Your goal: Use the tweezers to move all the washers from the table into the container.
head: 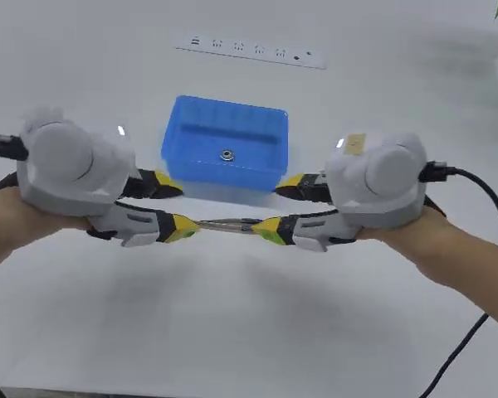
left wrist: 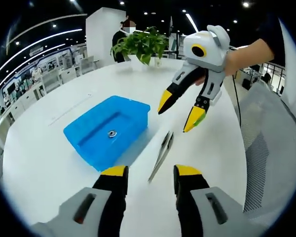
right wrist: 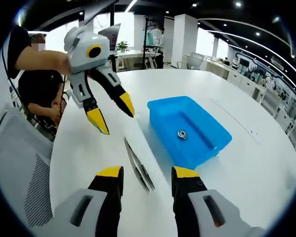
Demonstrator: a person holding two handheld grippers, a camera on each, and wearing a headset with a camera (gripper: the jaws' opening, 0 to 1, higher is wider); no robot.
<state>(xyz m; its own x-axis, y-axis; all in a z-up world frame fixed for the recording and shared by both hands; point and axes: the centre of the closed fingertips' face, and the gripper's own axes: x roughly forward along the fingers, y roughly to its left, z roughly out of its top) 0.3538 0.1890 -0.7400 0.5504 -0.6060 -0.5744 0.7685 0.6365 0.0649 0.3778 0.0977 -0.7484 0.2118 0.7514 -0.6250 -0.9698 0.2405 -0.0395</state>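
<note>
Metal tweezers (head: 229,224) lie flat on the white table, between my two grippers, which face each other. My left gripper (head: 178,206) is open with nothing in it, and its jaws rise on either side of the tweezers' (left wrist: 161,154) near end. My right gripper (head: 274,207) is open too, on the other side of the tweezers (right wrist: 138,167). Behind them stands a blue container (head: 191,120) with one washer (head: 227,155) on its floor. The washer (left wrist: 111,133) and container (left wrist: 119,154) lie to the left of my left gripper (left wrist: 151,173). From my right gripper (right wrist: 148,173) the container (right wrist: 209,124) and washer (right wrist: 181,134) lie to the right.
A white power strip (head: 249,50) lies at the table's far edge. A black cable (head: 481,207) trails from the right gripper. A potted plant (left wrist: 140,43) stands on the table beyond the container. A mesh chair (right wrist: 19,168) stands beside the table.
</note>
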